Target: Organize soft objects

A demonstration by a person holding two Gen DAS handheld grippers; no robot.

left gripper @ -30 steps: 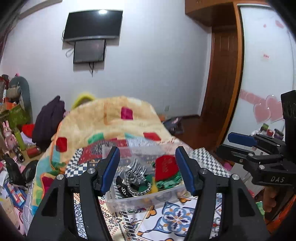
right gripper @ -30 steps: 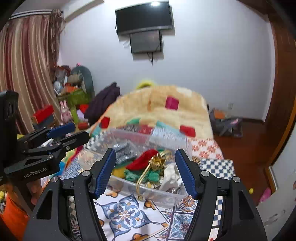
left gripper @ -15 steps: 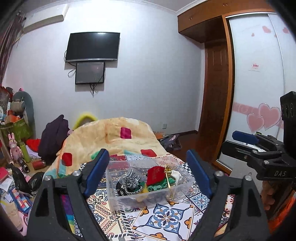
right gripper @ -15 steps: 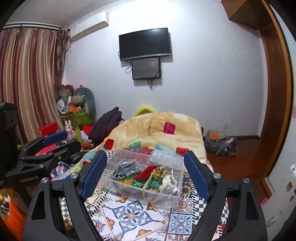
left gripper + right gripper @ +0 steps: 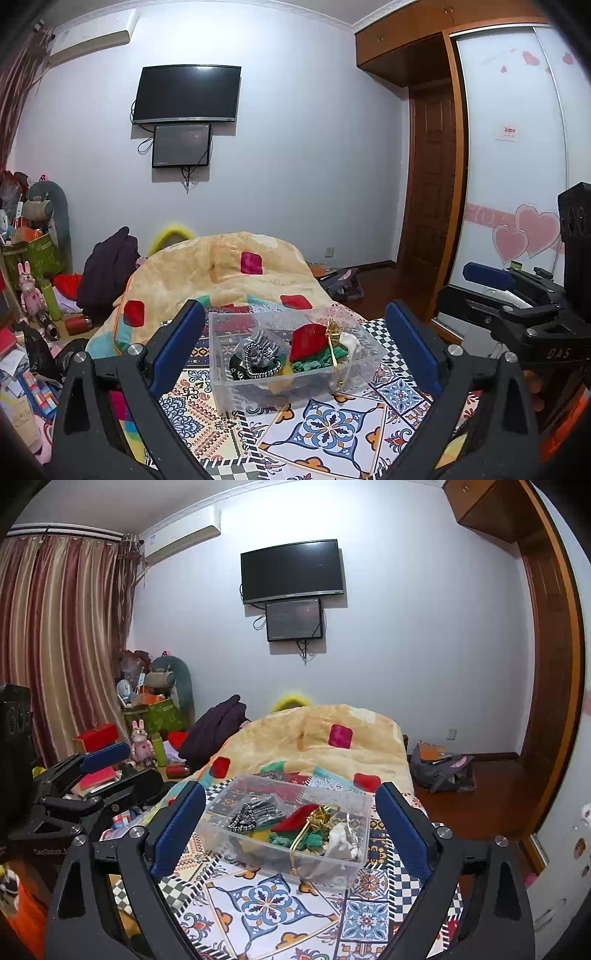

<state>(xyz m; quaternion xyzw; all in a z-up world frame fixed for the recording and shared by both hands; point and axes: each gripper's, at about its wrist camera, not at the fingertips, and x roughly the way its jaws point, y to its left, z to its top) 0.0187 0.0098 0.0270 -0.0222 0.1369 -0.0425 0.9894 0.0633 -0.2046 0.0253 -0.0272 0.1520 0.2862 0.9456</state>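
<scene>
Holding off: we have both tongs raised in front of the bed, facing the clear bin [image 5: 295, 363] from a little way back, and nothing is gripped.
Left tongs [image 5: 295, 347]: spread wide and empty; the blue pads frame the bin on either side without touching it.
Bin position: it sits on the patterned bed cover [image 5: 332, 424], just in front of the heaped yellow blanket [image 5: 221, 266], between the two tools.
Bin, left part: a black-and-white braided loop [image 5: 258, 363] lies over dark, shiny grey material.
Bin, middle: a red soft piece [image 5: 308, 336] rests on green fabric [image 5: 314, 363], with a gold ribbon [image 5: 314, 827] draped across and over the near wall.
Bin, right part: a pale crumpled item [image 5: 341, 840] sits against the right wall; we think it is cloth, though fisheye blur leaves that uncertain.
Right tongs [image 5: 291, 827]: also fully spread and empty, centred on the same bin.
Step in hand: by our reading, we are lining up before the first pick, so the sorting looks barely begun.
Next move: we would lower one set of tongs into the bin, narrow it over a single piece such as the red one, and lift clear of the ribbon so it does not drag along.
</scene>
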